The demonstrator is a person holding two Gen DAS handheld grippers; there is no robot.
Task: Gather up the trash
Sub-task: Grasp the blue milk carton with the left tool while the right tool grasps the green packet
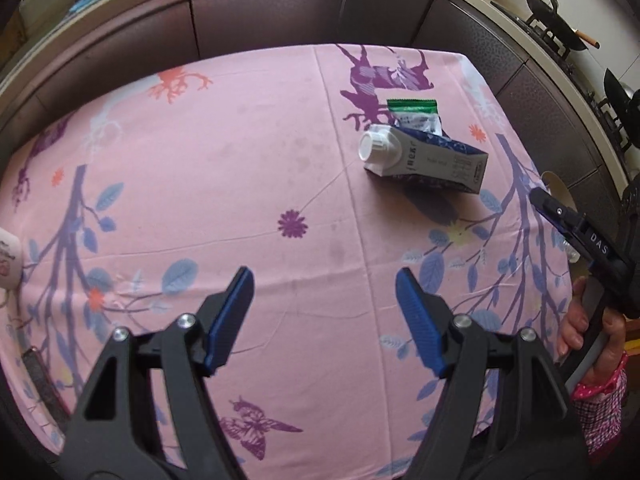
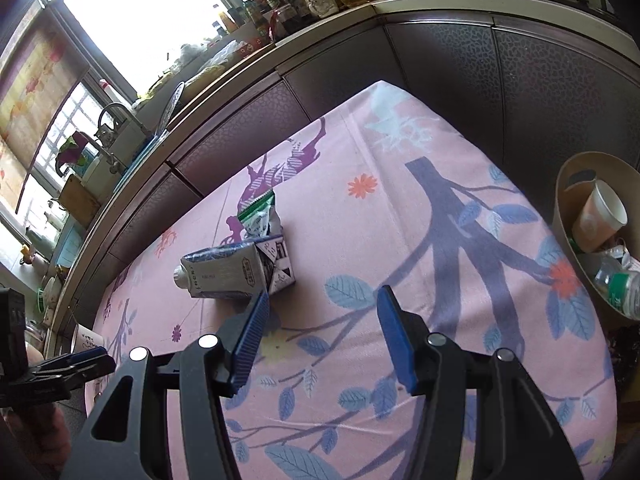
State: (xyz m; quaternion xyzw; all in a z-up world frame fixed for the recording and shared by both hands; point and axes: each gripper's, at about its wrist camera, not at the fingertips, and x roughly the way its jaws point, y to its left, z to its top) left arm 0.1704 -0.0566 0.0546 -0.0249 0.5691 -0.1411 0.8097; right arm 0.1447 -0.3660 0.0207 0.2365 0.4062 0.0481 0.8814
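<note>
A milk carton [image 1: 428, 160] with a white cap lies on its side on the pink tablecloth [image 1: 200, 160]. A green-topped snack wrapper [image 1: 416, 114] lies just behind it. Both also show in the right wrist view, the carton [image 2: 236, 270] and the wrapper [image 2: 260, 216]. My left gripper [image 1: 325, 282] is open and empty, above the cloth well short of the carton. My right gripper [image 2: 322, 300] is open and empty, its left finger close to the carton. It shows in the left wrist view [image 1: 576, 232] at the right edge.
A tan bin [image 2: 568, 184] at the table's right edge holds a paper cup [image 2: 600, 216] and a plastic bottle [image 2: 618, 284]. A white mug [image 1: 8, 258] stands at the left edge. Dark cabinets [image 1: 280, 12] and a cluttered counter run behind the table.
</note>
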